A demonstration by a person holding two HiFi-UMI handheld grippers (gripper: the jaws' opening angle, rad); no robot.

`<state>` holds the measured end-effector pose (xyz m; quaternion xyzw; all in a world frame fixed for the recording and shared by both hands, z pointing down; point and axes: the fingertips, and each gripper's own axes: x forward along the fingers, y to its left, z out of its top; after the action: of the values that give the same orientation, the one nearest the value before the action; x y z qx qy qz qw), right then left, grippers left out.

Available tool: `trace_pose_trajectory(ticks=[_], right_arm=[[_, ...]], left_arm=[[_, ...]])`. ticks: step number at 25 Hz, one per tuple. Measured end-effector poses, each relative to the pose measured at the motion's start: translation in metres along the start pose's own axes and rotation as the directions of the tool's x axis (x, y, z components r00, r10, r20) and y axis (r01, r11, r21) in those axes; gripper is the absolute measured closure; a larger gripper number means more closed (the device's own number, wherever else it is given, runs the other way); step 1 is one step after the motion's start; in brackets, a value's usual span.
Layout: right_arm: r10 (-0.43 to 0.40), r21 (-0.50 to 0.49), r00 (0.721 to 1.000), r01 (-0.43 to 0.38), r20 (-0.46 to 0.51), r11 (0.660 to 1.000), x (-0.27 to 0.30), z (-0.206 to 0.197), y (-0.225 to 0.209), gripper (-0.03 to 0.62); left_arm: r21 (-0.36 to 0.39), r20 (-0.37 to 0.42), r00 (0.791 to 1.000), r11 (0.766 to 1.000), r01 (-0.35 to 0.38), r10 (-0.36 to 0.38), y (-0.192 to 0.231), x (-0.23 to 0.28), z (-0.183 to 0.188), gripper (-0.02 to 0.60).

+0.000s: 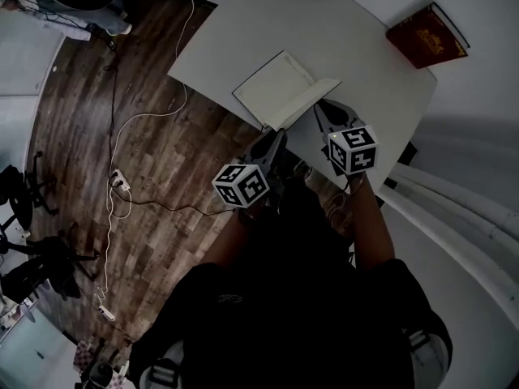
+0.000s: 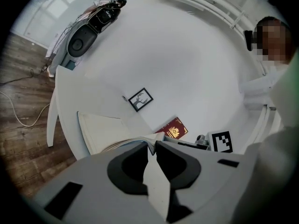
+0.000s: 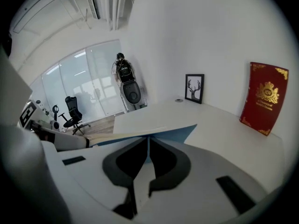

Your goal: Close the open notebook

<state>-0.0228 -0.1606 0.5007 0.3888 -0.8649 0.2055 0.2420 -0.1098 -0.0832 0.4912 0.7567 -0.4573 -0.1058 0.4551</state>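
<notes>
The notebook [image 1: 276,87] lies open on the white table [image 1: 324,31], close to the table's near edge and well apart from the red book [image 1: 426,35] at the far corner. Its left half rests flat with the pale pages up. Its right half, with a blue cover [image 3: 182,132], stands tilted up from the spine.

The right gripper [image 1: 324,110] has its jaws pressed together on the free edge of this raised cover. The left gripper [image 1: 273,140] has its jaws also together, at the near end of the notebook by the spine, and it seems to pinch the edge there.

I judge the notebook to be light, with a thin cover that bends a little but keeps its shape. The pages are soft and can fan or fold under if the cover is pushed fast. The free edge of the cover, away from the spine, is a good place to hold. The flat half may slide on the smooth table, so holding it down near the spine should help.
</notes>
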Motion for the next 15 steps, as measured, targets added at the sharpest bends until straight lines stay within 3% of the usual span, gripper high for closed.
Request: trace_pose_trajectory(ticks=[8,15], right_arm=[[0.005,-0.061,1.0,-0.006,-0.025,0.998,0.027,0.019,0.017,0.559],[-0.01,-0.057,1.0,0.008,-0.03,0.998,0.039,0.024,0.03,0.559]], left_arm=[[0.02,0.0,1.0,1.0,-0.019,0.019,0.022,-0.006,0.016,0.523],[0.075,-0.031,0.999,0.997,-0.02,0.023,0.031,-0.016,0.026,0.518]])
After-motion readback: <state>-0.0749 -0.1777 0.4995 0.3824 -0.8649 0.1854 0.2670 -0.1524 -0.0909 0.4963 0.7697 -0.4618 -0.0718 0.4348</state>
